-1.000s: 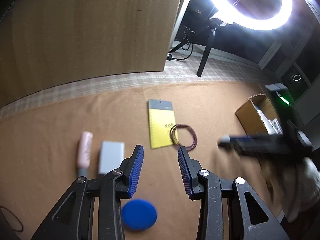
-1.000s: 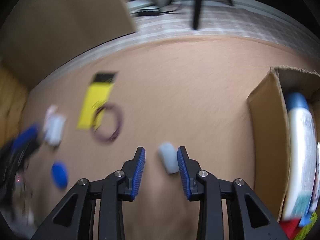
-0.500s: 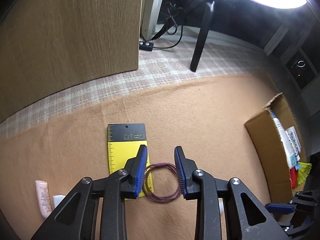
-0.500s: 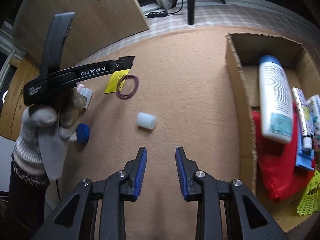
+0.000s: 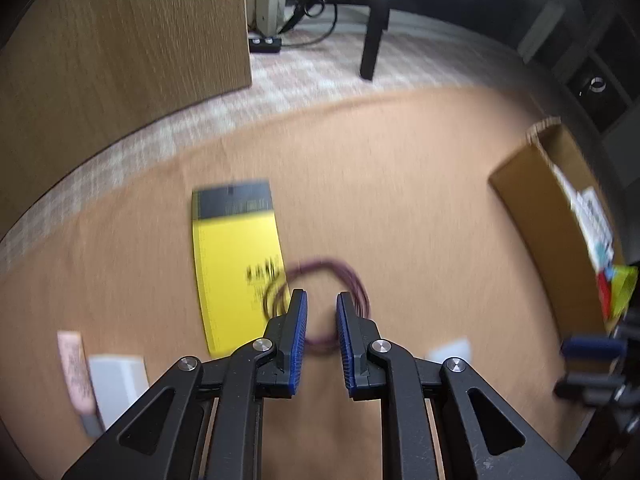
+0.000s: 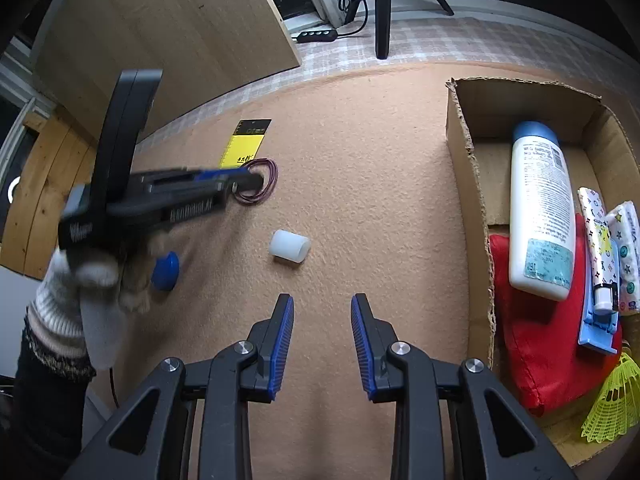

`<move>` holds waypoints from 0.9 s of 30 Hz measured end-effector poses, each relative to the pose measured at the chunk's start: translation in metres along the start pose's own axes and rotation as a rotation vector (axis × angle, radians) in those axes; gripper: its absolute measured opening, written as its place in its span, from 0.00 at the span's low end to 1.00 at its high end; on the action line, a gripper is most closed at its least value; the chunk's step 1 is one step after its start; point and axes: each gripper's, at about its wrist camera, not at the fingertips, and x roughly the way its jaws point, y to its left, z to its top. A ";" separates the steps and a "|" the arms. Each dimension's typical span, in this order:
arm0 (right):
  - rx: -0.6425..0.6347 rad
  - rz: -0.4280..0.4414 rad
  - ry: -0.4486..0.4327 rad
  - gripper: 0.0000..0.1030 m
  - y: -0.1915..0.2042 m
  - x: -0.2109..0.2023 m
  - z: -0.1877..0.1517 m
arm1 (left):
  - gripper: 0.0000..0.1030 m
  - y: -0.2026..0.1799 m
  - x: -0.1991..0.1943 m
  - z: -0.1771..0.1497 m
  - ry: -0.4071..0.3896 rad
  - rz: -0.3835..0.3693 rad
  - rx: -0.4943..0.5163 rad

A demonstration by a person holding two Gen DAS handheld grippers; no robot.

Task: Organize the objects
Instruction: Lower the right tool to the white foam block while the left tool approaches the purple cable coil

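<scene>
Left gripper: positioned over the purple cord loop at frame centre in the left wrist view. The jaws have just been closing and now stand narrow, with a small gap. The loop encircles the fingertips; whether any strand lies between the pads cannot be told through the blur. The loop's left edge overlaps the yellow card, which lies to the left of centre.

Right gripper: jaws partly spread, nothing between them, above bare tan felt. The white cylinder lies just above the fingertips, apart from them. The cardboard box occupies the right of the frame.
</scene>
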 end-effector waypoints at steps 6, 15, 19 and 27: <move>-0.043 0.019 0.001 0.26 0.006 0.003 0.003 | 0.15 -0.005 -0.010 -0.033 -0.002 -0.005 -0.036; -0.126 0.030 0.019 0.26 0.012 0.015 0.004 | 0.15 -0.022 -0.034 -0.099 0.017 0.032 -0.060; -0.134 -0.008 0.004 0.28 0.018 0.023 0.009 | 0.15 -0.022 -0.055 -0.108 -0.030 0.020 -0.082; -0.145 -0.116 -0.034 0.48 0.044 0.057 0.030 | 0.16 0.004 -0.065 -0.096 -0.061 0.096 -0.039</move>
